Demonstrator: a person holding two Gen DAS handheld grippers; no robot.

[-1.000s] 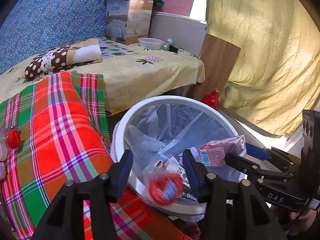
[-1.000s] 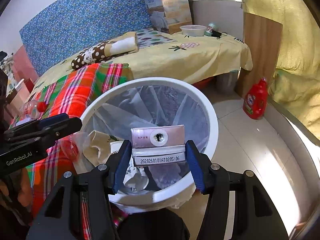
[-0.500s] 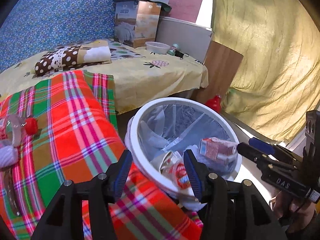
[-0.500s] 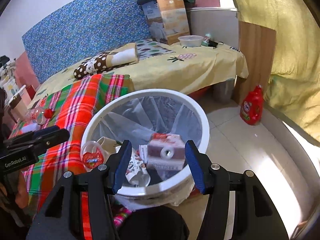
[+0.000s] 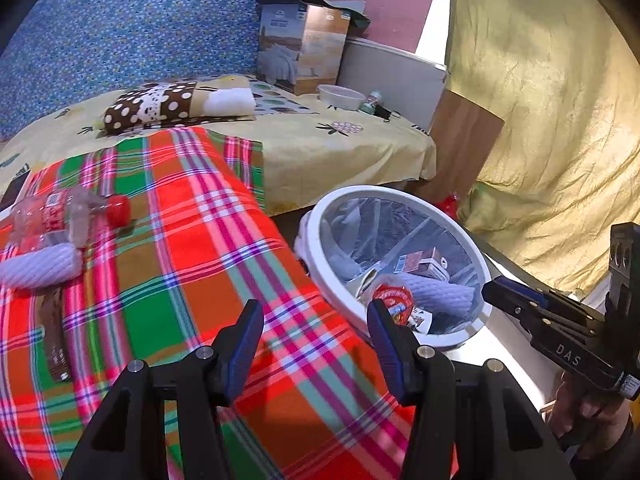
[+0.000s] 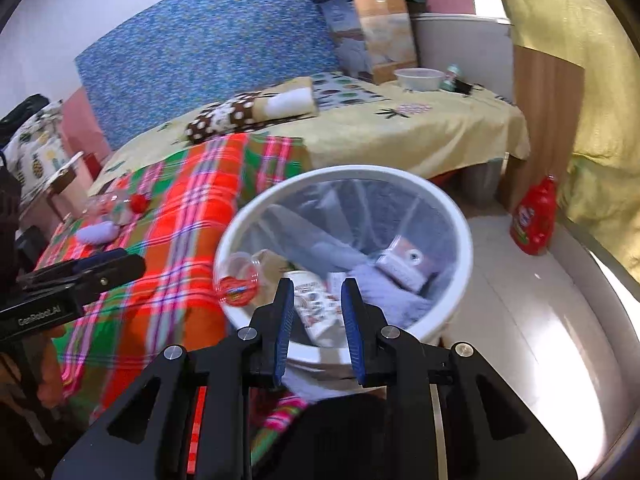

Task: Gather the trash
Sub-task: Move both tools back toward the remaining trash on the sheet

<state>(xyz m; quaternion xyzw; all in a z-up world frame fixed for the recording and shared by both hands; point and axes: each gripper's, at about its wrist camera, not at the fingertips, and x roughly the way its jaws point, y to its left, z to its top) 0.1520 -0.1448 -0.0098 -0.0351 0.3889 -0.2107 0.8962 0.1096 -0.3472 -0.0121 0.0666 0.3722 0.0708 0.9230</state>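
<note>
A white trash bin (image 5: pixel 362 191) (image 6: pixel 344 171) with a clear liner stands beside the bed. In it lie a pink drink carton (image 5: pixel 420 261) (image 6: pixel 404 265), a red-lidded plastic cup (image 5: pixel 394 300) (image 6: pixel 236 285) and crumpled paper. My right gripper (image 6: pixel 317 293) hangs over the bin's near rim, its jaws closing with nothing between them. Over the plaid blanket (image 5: pixel 192 248), left of the bin, my left gripper (image 5: pixel 316 316) is open and empty. On the blanket lie a clear bottle with a red cap (image 5: pixel 68 213) (image 6: pixel 120 204), a white knitted piece (image 5: pixel 40 268) (image 6: pixel 96 233) and a brown wrapper (image 5: pixel 54 340).
A red detergent bottle (image 6: pixel 534 216) stands on the tiled floor by a wooden board and a yellow curtain. On the yellow bedsheet farther back sit a cardboard box (image 5: pixel 302 46), a white bowl (image 5: pixel 340 97) and a dotted pillow (image 5: pixel 160 106). A hand holds each gripper.
The carton has left my right gripper and dropped into the bin, and those jaws have narrowed. My left gripper has swung left, from over the bin to over the plaid blanket.
</note>
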